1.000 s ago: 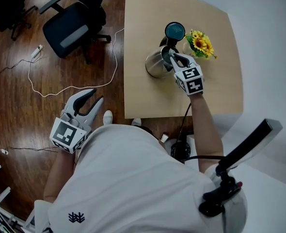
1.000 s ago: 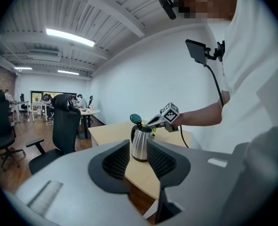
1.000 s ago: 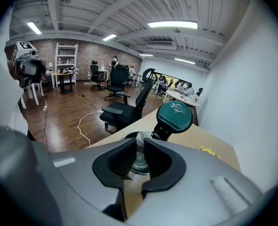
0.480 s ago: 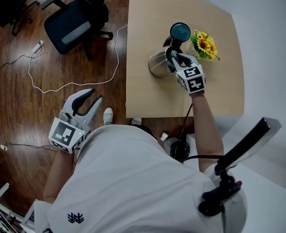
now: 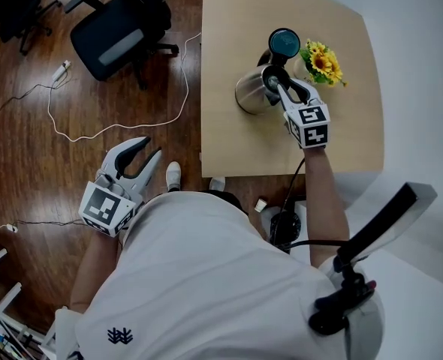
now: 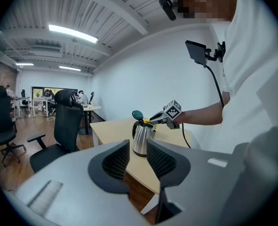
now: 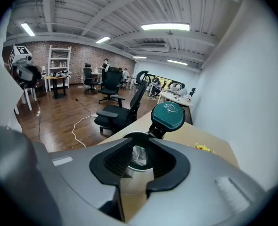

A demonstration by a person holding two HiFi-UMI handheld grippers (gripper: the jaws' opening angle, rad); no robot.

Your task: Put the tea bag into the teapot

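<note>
Right gripper (image 5: pixel 275 82) clamps a small white tea bag (image 7: pixel 139 155) just above the open steel teapot (image 5: pixel 250 97); left gripper (image 5: pixel 148 150) gapes, empty.

Right gripper view: the tea bag (image 7: pixel 139 157), pinched in the right gripper (image 7: pixel 140 149), shows only a pale middle strip, its sides covered by the jaws; whether its lower end is past the rim of the teapot (image 7: pixel 136 185) cannot be told. The gripper's body masks most of the teapot's wall. People (image 7: pixel 106 68) at the far desks are too small to tell apart. Head view: the gripper's tips cover the teapot's mouth, so the tea bag is not visible there. The table (image 5: pixel 236 148) and a chair (image 5: pixel 120 32) are cut off at the top edge. The torso (image 5: pixel 206 276) hides all but the tips of the shoes (image 5: pixel 173 175). Left gripper view: the tea bag is too small to find
</note>
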